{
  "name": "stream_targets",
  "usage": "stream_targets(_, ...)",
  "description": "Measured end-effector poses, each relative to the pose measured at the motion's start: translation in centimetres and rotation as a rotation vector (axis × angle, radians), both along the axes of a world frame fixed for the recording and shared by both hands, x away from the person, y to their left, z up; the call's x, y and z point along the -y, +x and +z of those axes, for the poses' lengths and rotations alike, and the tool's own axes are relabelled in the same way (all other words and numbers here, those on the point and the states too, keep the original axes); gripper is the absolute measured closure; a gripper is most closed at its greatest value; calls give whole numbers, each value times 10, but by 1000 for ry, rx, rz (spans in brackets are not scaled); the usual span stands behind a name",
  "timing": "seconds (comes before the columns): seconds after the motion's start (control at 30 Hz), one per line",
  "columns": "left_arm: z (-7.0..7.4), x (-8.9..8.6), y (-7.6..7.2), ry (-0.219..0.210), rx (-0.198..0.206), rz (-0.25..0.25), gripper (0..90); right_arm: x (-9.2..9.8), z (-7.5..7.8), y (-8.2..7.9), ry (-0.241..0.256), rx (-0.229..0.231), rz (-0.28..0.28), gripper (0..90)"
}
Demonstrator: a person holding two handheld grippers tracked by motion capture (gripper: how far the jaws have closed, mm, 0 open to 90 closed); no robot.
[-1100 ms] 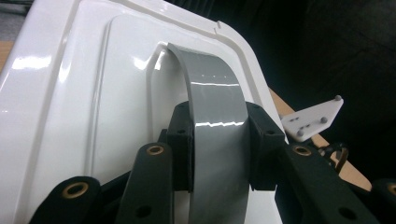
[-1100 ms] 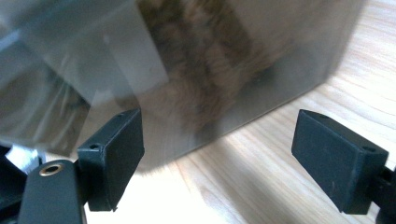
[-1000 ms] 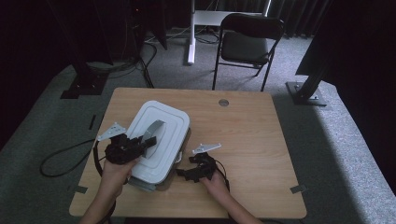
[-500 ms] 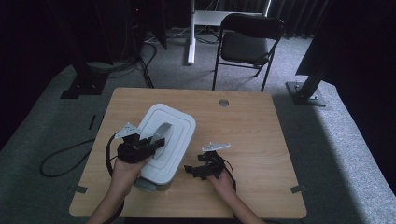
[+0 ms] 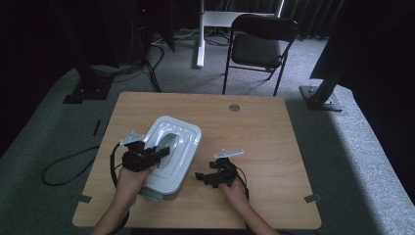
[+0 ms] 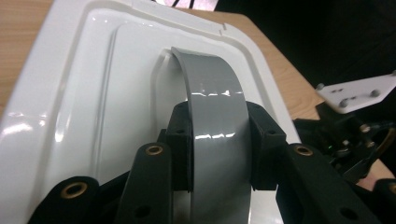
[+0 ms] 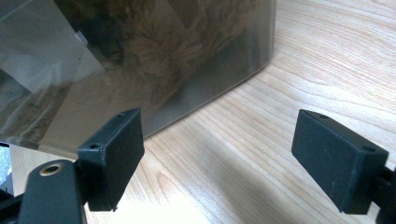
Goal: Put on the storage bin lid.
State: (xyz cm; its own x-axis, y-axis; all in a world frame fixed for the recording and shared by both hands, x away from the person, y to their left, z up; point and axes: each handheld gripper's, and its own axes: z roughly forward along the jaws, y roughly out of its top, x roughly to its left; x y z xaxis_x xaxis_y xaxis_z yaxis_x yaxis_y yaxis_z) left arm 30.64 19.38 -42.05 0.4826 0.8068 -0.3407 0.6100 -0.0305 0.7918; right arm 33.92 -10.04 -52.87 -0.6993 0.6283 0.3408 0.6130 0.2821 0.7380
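— Where do we stand with the left tool [image 6: 219, 144]?

— We have it clamped on the grey handle [image 6: 212, 93] that arches over the white lid [image 6: 93, 93] of the box [image 5: 169, 152]. The two jaws press the strap from either side, near its middle, and the handle is raised off the lid rather than lying flat in its recess.

— And the right tool [image 5: 215, 175]?

— Released, jaws wide apart, holding nothing. It sits low over the bench [image 5: 264, 137], just beside the box's right side. From its own camera we look at the clear wall of the box [image 7: 140, 60], with something brown and fuzzy behind it; we cannot tell what.

— Where is the box itself?

— On the left half of the bench, set at an angle, its near end close to the front edge. Whether its bottom is fully down on the wood or tipped up a little, we cannot tell from above.

— So which step are we in?

— We judge it to be the carry: handle gripped, box about to be lifted or shifted by it.

— What does the next move ask of us?

— A firm grip and a straight pull, so the strap does not slide through the jaws and the box does not swing. The right tool could steady the clear wall if it tilts.
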Motion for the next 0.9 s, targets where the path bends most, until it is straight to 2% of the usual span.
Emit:
stream_targets(0.07,0,-1,-1,-1,4,5,674,0,0,0,0,-1,-2,162)
stream_targets(0.17,-4,-1,1,40,-4,4,664,1,0,0,2,-3,-6,162)
stream_targets(0.23,-6,-2,2,38,-13,3,662,1,-1,1,1,-4,-7,162)
stream_targets(0.27,-5,0,4,60,-16,-11,662,1,-1,1,0,-3,-6,162)
stream_targets(0.37,-5,1,6,83,-26,-24,657,2,-2,1,2,-7,-4,162)
stream_targets(0.5,-6,7,7,143,-18,-17,653,1,-3,2,6,-15,-8,162)
stream_targets(0.57,-7,8,7,139,-19,-15,654,1,-4,1,8,-20,-8,162)
stream_targets(0.67,-6,8,6,158,-8,-22,644,0,-4,1,6,-19,-2,162)
stream_targets(0.7,-5,8,6,158,-5,-24,633,0,-3,1,7,-19,0,162)
stream_targets(0.77,-2,7,6,150,-3,-22,486,1,-2,1,3,-15,2,162)
stream_targets(0.83,1,8,5,158,11,-10,403,2,-2,2,1,-15,4,162)
stream_targets(0.87,3,8,3,169,15,-3,392,2,-1,2,2,-16,1,162)
stream_targets(0.9,6,7,1,163,23,-3,388,3,-1,2,3,-16,0,162)
